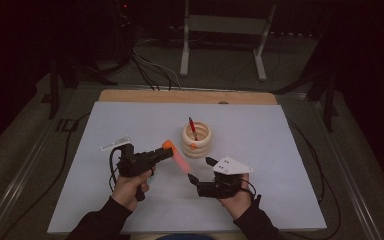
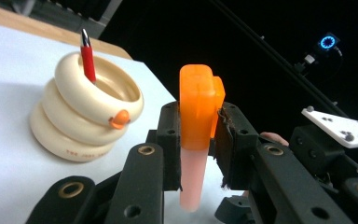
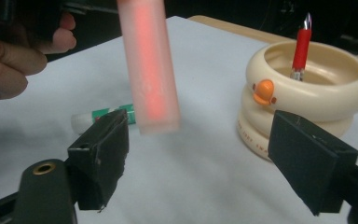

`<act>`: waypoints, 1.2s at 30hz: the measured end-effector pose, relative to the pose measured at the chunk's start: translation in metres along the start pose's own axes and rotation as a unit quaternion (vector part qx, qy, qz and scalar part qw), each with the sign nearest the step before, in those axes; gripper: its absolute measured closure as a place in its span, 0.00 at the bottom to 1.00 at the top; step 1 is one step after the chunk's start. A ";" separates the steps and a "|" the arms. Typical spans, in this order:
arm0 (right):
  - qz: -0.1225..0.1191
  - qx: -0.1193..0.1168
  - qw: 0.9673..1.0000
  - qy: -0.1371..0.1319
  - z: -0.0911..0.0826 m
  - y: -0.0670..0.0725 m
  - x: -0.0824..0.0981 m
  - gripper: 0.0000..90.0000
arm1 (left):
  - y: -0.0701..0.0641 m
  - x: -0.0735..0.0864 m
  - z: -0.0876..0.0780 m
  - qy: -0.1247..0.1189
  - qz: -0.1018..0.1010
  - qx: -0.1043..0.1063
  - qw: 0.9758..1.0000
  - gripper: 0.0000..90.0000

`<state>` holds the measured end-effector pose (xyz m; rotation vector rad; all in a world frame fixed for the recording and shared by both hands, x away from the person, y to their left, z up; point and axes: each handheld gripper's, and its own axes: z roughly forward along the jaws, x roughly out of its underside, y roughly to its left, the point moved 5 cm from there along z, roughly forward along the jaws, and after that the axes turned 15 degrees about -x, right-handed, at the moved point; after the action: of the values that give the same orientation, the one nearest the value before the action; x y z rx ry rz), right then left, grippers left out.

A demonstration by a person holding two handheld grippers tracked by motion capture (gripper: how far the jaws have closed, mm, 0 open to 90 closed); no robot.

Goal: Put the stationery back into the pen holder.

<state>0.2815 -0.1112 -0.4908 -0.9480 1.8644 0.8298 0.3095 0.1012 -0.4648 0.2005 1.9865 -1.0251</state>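
Red lettering on holder (image 2: 81, 151), seemingly illegible

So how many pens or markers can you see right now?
3. A pink marker with an orange cap is clamped in the left hand-held gripper. A red pen stands in the cream holder. A green-and-white one lies on the table. The holder may hide others.

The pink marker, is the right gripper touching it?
Apart: the right gripper view shows the right gripper open, a gap between each pad and the marker.
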 end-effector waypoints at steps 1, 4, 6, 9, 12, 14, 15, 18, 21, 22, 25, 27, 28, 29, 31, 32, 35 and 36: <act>0.003 -0.007 1.000 0.002 -0.001 -0.001 0.001 0.13 | 0.000 -0.001 0.000 -0.001 0.002 0.000 1.000 0.82; 0.004 -0.017 1.000 0.005 -0.004 -0.005 0.004 0.12 | -0.001 -0.005 -0.002 -0.002 0.018 -0.004 1.000 0.82; 0.004 -0.025 1.000 0.011 -0.006 -0.008 0.006 0.08 | -0.003 -0.008 -0.003 -0.004 0.028 -0.005 1.000 0.82; 0.006 -0.025 1.000 0.014 -0.011 -0.014 0.009 0.04 | -0.005 -0.012 -0.003 -0.006 0.044 -0.007 0.999 0.82; 0.014 -0.030 0.999 0.014 -0.014 -0.019 0.010 0.03 | -0.006 -0.015 -0.003 -0.007 0.056 -0.009 0.998 0.82; 0.017 -0.022 1.000 0.009 -0.019 -0.026 0.012 0.03 | -0.006 -0.019 -0.003 -0.007 0.062 -0.010 0.998 0.82; 0.017 -0.022 1.000 0.007 -0.021 -0.028 0.012 0.03 | -0.006 -0.020 -0.002 -0.007 0.064 -0.011 0.998 0.82; 0.018 -0.026 0.999 0.008 -0.023 -0.031 0.014 0.05 | -0.005 -0.023 -0.001 -0.006 0.068 -0.011 0.998 0.82; 0.024 -0.028 0.999 0.013 -0.026 -0.036 0.020 0.05 | -0.005 -0.029 0.001 -0.011 0.082 -0.017 0.996 0.82; 0.027 -0.031 0.999 0.013 -0.027 -0.038 0.021 0.05 | -0.005 -0.030 0.002 -0.011 0.082 -0.016 0.996 0.82; 0.033 -0.033 0.999 0.009 -0.028 -0.040 0.022 0.05 | -0.006 -0.035 0.004 -0.015 0.090 -0.021 0.996 0.82; 0.035 -0.036 0.999 0.003 -0.029 -0.042 0.021 0.05 | -0.007 -0.037 0.006 -0.016 0.096 -0.021 0.995 0.82; 0.036 -0.037 0.999 0.001 -0.029 -0.042 0.020 0.05 | -0.007 -0.039 0.007 -0.016 0.102 -0.023 0.994 0.82; 0.037 -0.038 0.999 0.000 -0.030 -0.042 0.020 0.05 | -0.008 -0.040 0.008 -0.015 0.104 -0.022 0.994 0.82; 0.041 -0.045 0.998 -0.004 -0.030 -0.043 0.020 0.04 | -0.009 -0.043 0.010 -0.016 0.108 -0.024 0.994 0.82; 0.044 -0.050 0.998 -0.005 -0.031 -0.043 0.020 0.03 | -0.010 -0.044 0.011 -0.015 0.112 -0.024 0.993 0.82; 0.044 -0.054 0.997 -0.011 -0.032 -0.043 0.018 0.02 | -0.013 -0.049 0.014 -0.014 0.122 -0.027 0.992 0.82; 0.044 -0.057 0.997 -0.014 -0.032 -0.043 0.018 0.02 | -0.014 -0.050 0.016 -0.014 0.125 -0.028 0.992 0.82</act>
<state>0.2996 -0.1638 -0.5009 -0.9250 1.8614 1.0073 0.3434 0.0924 -0.4231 0.3918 1.9053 -0.8067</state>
